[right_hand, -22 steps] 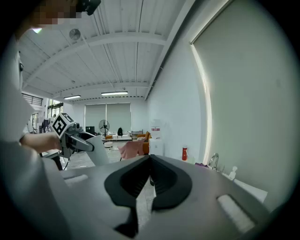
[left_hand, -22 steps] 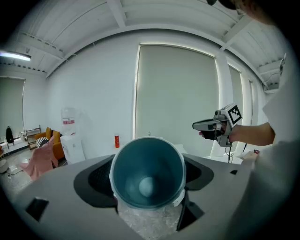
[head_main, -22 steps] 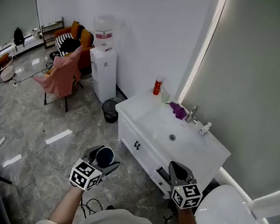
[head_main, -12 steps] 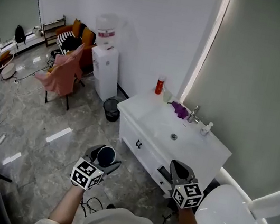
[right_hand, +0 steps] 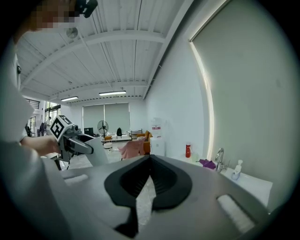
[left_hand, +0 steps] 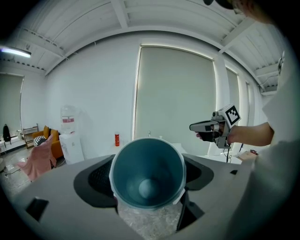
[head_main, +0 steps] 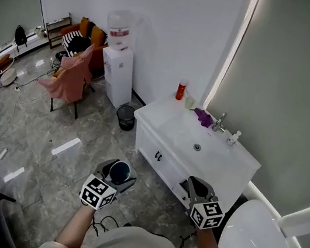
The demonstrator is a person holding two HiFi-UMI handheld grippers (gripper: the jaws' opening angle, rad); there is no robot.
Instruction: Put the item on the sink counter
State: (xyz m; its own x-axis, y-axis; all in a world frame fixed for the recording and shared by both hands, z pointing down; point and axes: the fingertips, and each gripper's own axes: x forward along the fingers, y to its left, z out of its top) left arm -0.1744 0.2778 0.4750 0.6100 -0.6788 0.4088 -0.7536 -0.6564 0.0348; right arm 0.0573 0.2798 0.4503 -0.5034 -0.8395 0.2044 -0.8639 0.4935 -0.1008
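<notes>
The left gripper [head_main: 114, 174] is clamped on a blue cup [left_hand: 147, 172], whose mouth faces back toward the hand and whose length runs along the jaws. The sink counter [head_main: 162, 119] lies ahead and to the right, well apart (nearer the right gripper [head_main: 199, 189] — closed, holding nothing).

Head view high, steeply down, gripper views low and level, all three share the sink counter [head_main: 165, 117]
</notes>
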